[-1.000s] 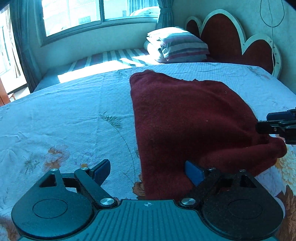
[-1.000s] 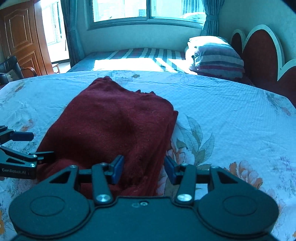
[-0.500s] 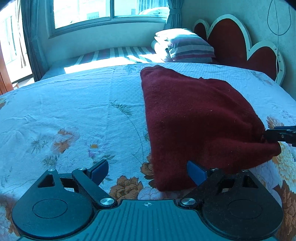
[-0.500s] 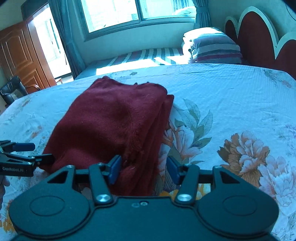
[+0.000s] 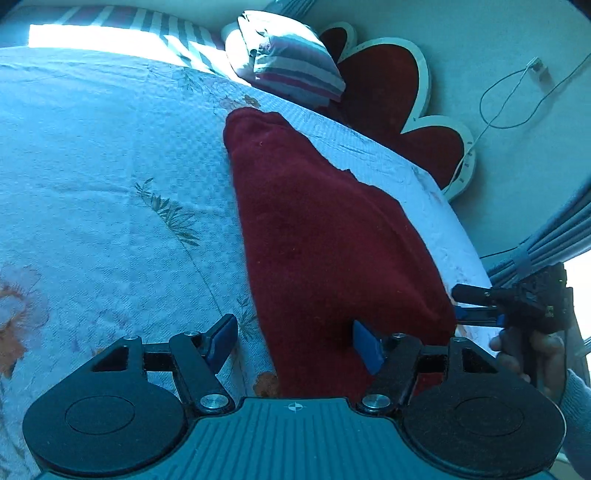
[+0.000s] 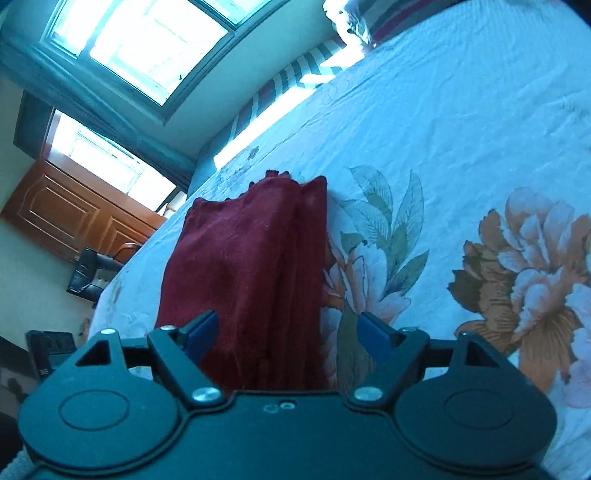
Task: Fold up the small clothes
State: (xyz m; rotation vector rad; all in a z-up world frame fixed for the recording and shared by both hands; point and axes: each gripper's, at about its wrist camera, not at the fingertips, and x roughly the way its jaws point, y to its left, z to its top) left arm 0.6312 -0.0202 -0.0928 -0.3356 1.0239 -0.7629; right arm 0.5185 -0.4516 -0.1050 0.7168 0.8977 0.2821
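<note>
Dark red fleece garment (image 5: pixel 332 236), folded into a long strip, lies on floral bedspread (image 5: pixel 103 192) near its headboard-side edge; left gripper (image 5: pixel 295 341) and right gripper (image 6: pixel 286 332) both released wide, straddling its near end, probably for the next fold

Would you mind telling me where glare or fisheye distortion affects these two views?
Left wrist view: the sunlit striped bench cushion is blown out white, and the floral bedspread bulges. Right wrist view: the window is overexposed, with the scene tilted and curved.
</note>
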